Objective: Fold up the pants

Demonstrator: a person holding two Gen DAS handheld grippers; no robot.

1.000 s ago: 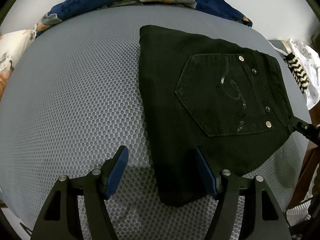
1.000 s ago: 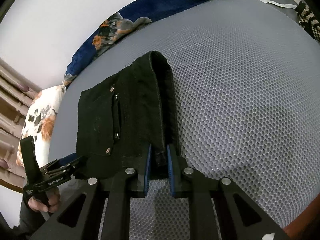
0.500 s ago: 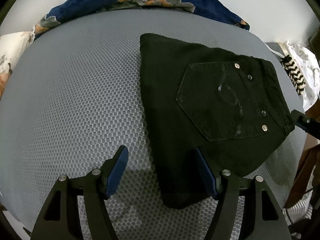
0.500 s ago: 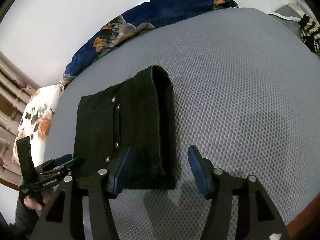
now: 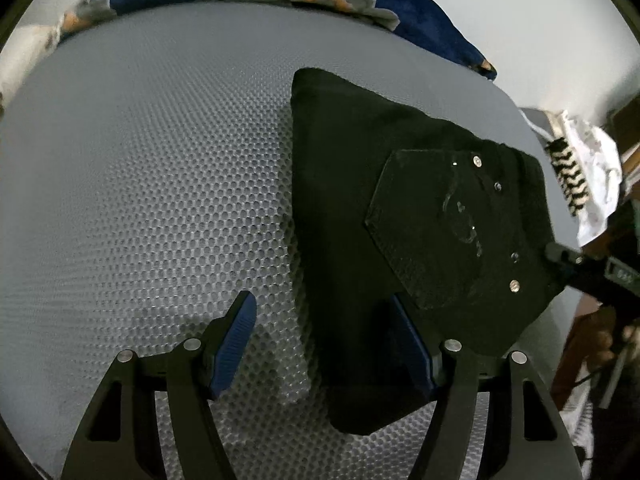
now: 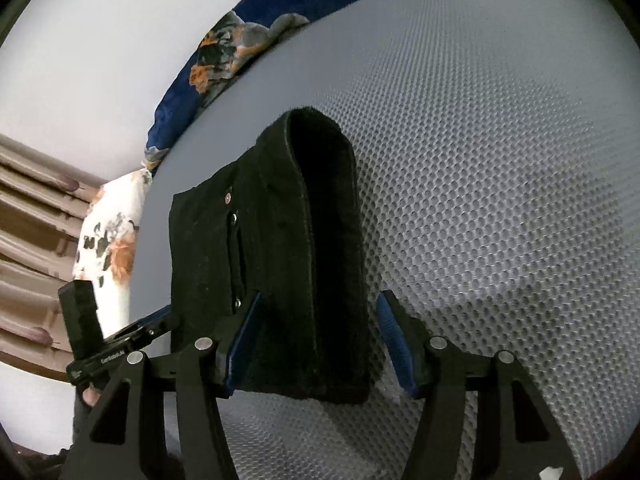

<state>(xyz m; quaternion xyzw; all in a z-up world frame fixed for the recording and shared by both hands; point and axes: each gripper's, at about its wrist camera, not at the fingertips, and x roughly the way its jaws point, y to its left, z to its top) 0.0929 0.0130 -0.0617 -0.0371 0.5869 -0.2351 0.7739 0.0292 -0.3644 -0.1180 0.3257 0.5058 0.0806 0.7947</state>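
The black jeans (image 6: 272, 256) are lying folded into a compact bundle on the grey mesh mattress (image 6: 500, 168), back pocket (image 5: 440, 232) facing up, with the thick rounded fold on the side toward my right hand.

My right hand-held gripper (image 6: 318, 342) is straddling the near end of that fold, its blue pads spread and touching nothing, so it is released. I judge the folding as good as done. To do the letting-go well, I should be drawing this hand straight back along the fold, pads wide, so neither snags the denim and springs the layers open.

My left hand-held gripper (image 5: 324, 340) is also spread and empty; the near corner of the jeans is lying between its pads, with no squeeze visible.

Only the left view is showing the pocket, its rivets and the flat top. Only the right view is showing the fold's thickness and stacked edges. Beyond the jeans, a navy floral blanket (image 5: 400, 12) is bunched at the mattress's far edge.
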